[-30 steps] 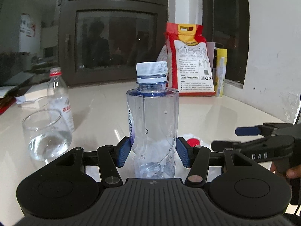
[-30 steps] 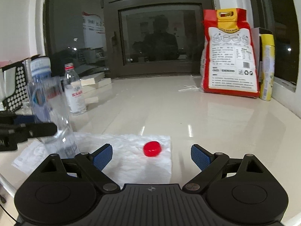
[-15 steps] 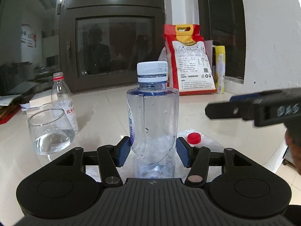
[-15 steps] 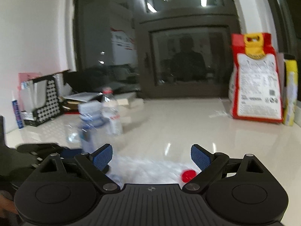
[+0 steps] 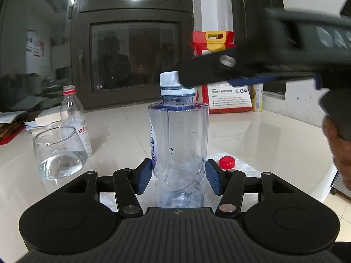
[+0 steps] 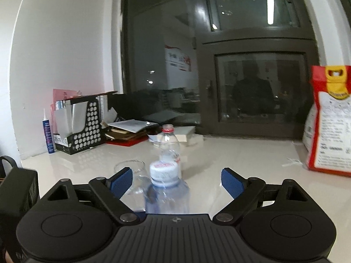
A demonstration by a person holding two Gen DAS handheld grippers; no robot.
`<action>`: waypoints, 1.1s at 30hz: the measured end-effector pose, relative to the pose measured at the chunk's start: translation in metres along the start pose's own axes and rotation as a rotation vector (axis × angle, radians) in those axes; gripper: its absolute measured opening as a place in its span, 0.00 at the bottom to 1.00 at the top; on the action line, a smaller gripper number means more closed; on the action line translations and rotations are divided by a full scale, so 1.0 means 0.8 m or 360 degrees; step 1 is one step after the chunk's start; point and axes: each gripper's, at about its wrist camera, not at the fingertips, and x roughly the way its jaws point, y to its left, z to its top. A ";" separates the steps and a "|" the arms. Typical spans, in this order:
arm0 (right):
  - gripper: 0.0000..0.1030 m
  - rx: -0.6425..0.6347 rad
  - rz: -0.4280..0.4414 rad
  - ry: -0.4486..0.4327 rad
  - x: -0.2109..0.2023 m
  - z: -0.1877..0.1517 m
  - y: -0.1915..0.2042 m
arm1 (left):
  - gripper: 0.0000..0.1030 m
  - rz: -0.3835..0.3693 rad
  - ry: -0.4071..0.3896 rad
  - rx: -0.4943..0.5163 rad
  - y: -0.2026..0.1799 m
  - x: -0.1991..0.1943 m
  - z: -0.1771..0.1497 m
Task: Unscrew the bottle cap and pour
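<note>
My left gripper (image 5: 178, 178) squeezes the bottle (image 5: 178, 140) in the middle of the frame, so it can't spin. My right gripper (image 6: 176, 180) is wide open around the white cap (image 6: 163, 173), ready to twist it. A second ago it was low by the red cap (image 5: 227, 162); now it's up here.

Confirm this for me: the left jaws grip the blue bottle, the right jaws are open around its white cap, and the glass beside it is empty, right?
Not quite. The glass holds water, as the left wrist view shows. The rest stands: the left gripper clamps the blue bottle, and the right gripper is open around its white cap.
</note>
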 end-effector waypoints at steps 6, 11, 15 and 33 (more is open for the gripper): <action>0.63 -0.0073 -0.0001 -0.0014 0.016 0.016 0.019 | 0.55 0.0001 -0.0003 0.0004 0.000 -0.001 -0.001; 0.46 -0.0168 -0.0029 0.0024 0.036 0.026 0.032 | 0.55 0.0002 -0.0005 0.0010 -0.001 -0.001 -0.001; 0.32 -0.0180 -0.0050 0.0072 0.053 0.026 0.033 | 0.55 -0.0001 -0.0006 0.0007 0.001 0.000 -0.001; 0.30 -0.0212 0.0000 0.0079 0.062 0.015 0.028 | 0.55 -0.0069 -0.0008 -0.0013 0.002 -0.008 -0.004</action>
